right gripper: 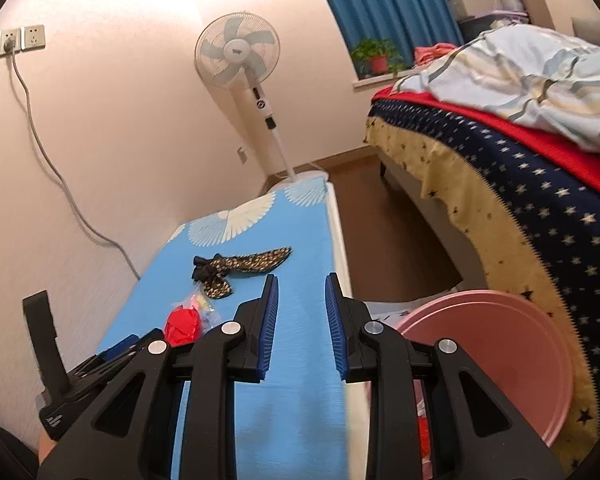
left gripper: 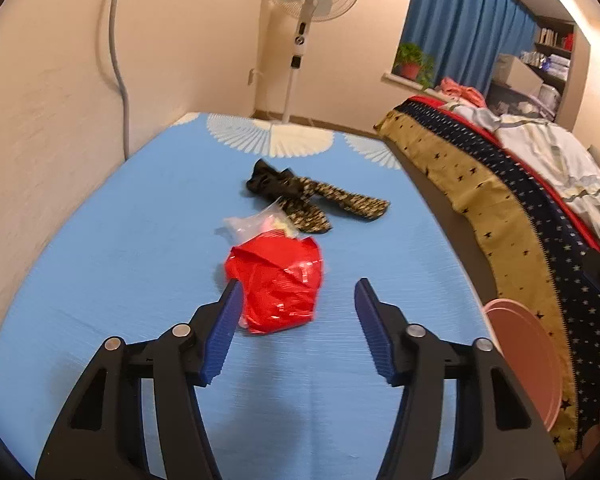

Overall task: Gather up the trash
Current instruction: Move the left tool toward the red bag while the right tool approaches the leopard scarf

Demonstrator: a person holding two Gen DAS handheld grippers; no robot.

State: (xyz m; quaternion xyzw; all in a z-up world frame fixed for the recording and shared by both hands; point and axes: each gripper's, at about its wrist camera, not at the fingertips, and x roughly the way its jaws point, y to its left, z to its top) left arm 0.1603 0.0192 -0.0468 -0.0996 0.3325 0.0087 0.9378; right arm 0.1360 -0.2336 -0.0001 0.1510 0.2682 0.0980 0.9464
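- Left wrist view: the left tongs (left gripper: 296, 296) stand wide open and empty, low over the blue counter (left gripper: 120, 280). The red plastic bag (left gripper: 278, 284), crumpled, lies at the centre of the frame just ahead of the tips, its near left edge beside the left finger and well clear of the right one.
- Just above the red bag in the frame, touching it, sits a clear plastic wrapper (left gripper: 256, 222); whether the two overlap I cannot tell. Above that lies a dark patterned cloth (left gripper: 316, 198), close to the wrapper.
- At the lower right edge of the frame a pink bin (left gripper: 528, 344) shows its rim beside the counter, below the star-patterned bedspread (left gripper: 512, 216).
- Right wrist view: the right tongs (right gripper: 301, 292) are partly open, holding nothing, above the counter's right edge. The red bag appears small at lower left of the frame, next to the other gripper; the bin fills the lower right.
- Risks, as I judge them: the bag sits off-centre toward the left finger, so closing could pinch only a thin fold that slips out, or push the bag aside. Slick film may drag the wrapper along or scatter it. A grasp reaching too far could catch the cloth, which may not be trash.
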